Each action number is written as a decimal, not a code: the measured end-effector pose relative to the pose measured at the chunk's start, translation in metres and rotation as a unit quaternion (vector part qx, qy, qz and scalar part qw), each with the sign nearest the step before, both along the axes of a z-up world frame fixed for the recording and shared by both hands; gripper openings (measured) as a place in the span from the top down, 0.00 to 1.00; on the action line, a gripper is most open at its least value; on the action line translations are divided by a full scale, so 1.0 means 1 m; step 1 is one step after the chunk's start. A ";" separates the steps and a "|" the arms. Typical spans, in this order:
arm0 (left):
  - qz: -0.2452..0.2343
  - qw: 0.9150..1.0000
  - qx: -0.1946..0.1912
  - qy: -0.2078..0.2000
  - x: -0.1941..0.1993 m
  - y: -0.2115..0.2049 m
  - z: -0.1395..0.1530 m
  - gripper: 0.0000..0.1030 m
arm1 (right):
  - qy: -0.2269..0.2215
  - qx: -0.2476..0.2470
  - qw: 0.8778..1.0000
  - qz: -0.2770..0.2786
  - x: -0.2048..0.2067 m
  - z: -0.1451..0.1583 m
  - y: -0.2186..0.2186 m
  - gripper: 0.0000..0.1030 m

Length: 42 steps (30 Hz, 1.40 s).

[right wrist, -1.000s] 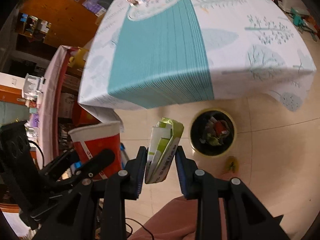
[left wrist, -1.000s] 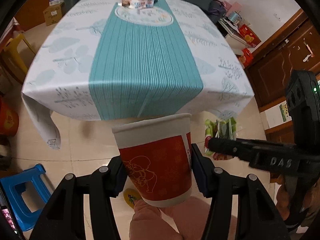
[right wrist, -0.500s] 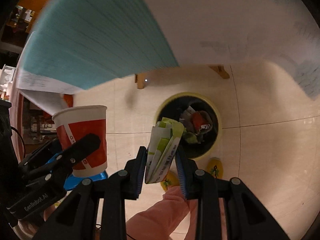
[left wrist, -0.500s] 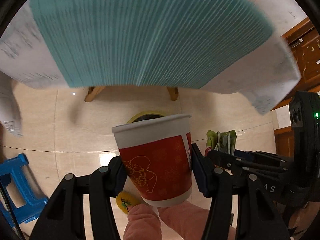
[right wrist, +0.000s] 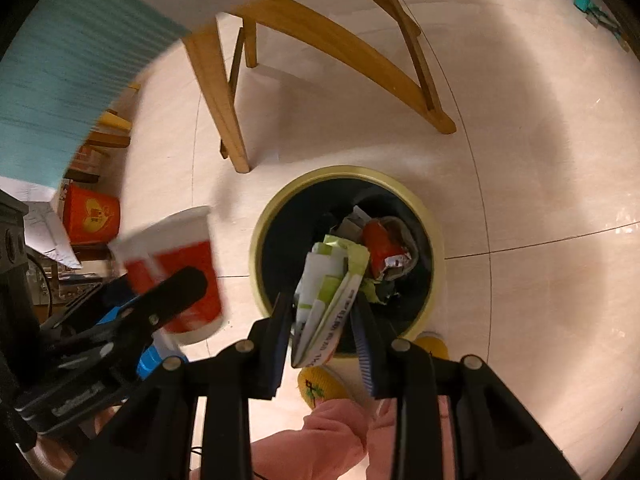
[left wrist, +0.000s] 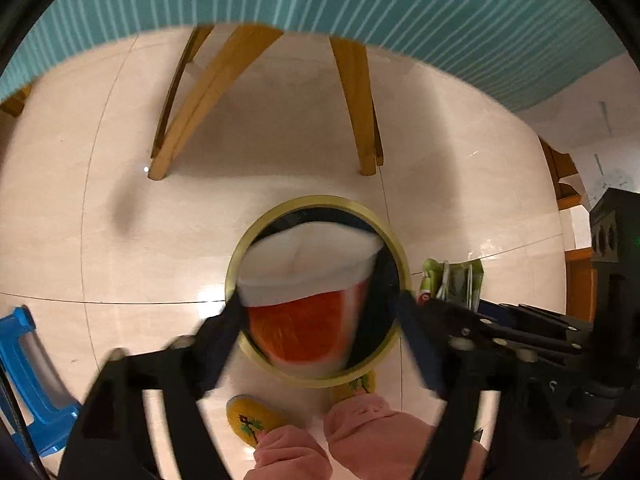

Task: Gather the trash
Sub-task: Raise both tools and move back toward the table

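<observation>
Left wrist view: the left gripper (left wrist: 320, 320) has its fingers spread, and the blurred paper cup (left wrist: 308, 292) sits between them, over the trash bin (left wrist: 236, 256) at frame centre. Right gripper (right wrist: 324, 320) has its fingers parted around the folded carton (right wrist: 328, 300), above the bin's lower rim; whether they touch it I cannot tell.

Home: tablecloth (left wrist: 360, 0), slippers (left wrist: 252, 420), bin (right wrist: 434, 232)

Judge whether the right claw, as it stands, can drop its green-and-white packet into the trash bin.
Probably yes: the right claw holds the packet right over the open bin, and nothing covers its mouth, though trash already lies inside.
</observation>
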State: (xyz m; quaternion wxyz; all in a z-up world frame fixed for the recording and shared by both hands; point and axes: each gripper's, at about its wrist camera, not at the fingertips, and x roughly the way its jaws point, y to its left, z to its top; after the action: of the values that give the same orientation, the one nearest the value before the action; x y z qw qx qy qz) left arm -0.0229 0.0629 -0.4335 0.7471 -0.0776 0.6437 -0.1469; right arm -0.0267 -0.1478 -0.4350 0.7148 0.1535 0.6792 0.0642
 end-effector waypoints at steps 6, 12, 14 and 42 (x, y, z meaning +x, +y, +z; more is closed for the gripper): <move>0.006 1.000 0.015 0.002 -0.002 0.001 -0.001 0.12 | 0.015 0.003 1.000 -0.001 0.009 -0.017 -0.001 0.61; 0.046 0.999 0.029 -0.003 -0.005 0.027 0.026 0.12 | 0.022 0.001 1.000 0.007 0.010 -0.011 0.007 0.55; 0.065 0.997 0.028 -0.002 -0.006 0.037 0.038 0.12 | 0.022 0.001 1.000 0.011 0.009 -0.003 0.010 0.48; 0.061 0.986 0.021 -0.151 -0.047 0.099 0.418 0.12 | -0.139 0.004 0.990 0.010 -0.031 0.360 0.043 0.45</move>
State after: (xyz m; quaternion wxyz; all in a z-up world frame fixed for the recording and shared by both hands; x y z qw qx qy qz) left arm -0.0698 0.1615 -0.0152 0.8449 -0.0784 0.5202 -0.0974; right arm -0.0578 -0.1046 -0.0754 0.8010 0.1388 0.5745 0.0952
